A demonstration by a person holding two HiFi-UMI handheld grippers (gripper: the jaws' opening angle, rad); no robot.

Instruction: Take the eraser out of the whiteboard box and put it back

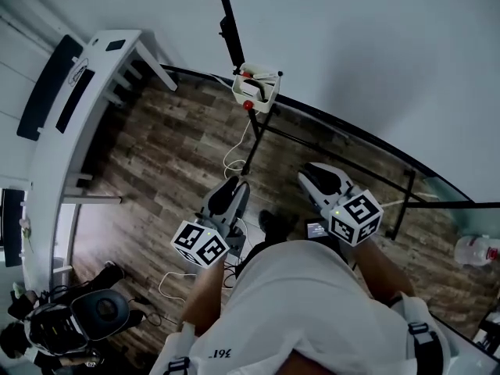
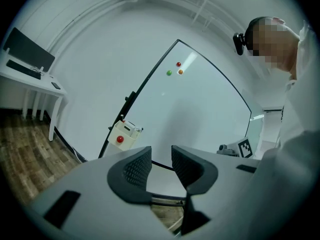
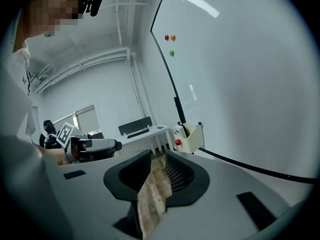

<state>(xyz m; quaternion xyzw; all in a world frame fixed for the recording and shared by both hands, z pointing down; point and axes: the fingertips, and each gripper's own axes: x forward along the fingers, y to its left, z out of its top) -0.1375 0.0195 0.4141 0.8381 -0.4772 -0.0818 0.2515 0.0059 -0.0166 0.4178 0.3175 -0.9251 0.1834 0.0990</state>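
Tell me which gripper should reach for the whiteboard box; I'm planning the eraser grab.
Probably left: the left gripper sits almost in line with the whiteboard box, jaws apart and empty; the right gripper stands further aside.

Office-type workroom, maybe lab. Large whiteboard (image 2: 200,99) in black frame, coloured magnets (image 2: 178,64) on it, whiteboard box (image 1: 256,88) fixed on its edge. White desk (image 1: 86,108) by wall with dark monitor (image 2: 27,49) and keyboard (image 2: 22,69) — ordinary workstation. Wood-pattern floor (image 1: 180,155), plain white walls (image 2: 90,59), exposed pipes (image 3: 100,61) running under ceiling.
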